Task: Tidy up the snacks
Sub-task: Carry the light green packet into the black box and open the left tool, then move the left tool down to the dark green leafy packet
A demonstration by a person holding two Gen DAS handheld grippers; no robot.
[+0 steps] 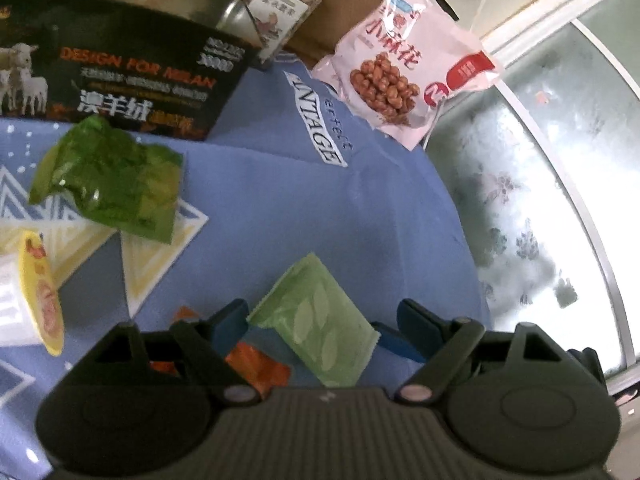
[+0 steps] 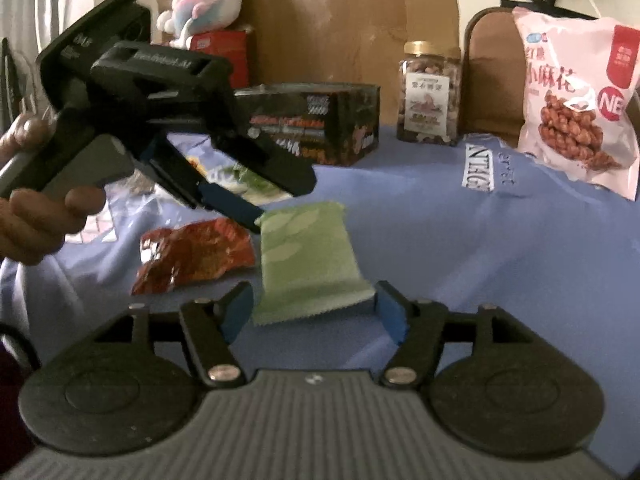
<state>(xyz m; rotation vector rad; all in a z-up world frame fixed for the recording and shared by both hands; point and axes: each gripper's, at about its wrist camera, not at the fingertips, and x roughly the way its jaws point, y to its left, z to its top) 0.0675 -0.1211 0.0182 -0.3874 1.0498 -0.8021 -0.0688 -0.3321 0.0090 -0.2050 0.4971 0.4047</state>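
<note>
Orange wrapper (image 1: pixel 256 368) partly hidden behind left gripper (image 1: pixel 320 320). Pale green packet (image 2: pixel 306 258) sits between the spread right gripper (image 2: pixel 316 308) fingers at 12 o'clock (left's grip unclear, seemingly released).

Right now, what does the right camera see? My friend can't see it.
A pale green packet lies on a blue cloth, between both grippers' open fingers. The left gripper reaches in from the left; a red wrapper lies beside it. Behind stand a dark box, nut jar and pink bag.
</note>
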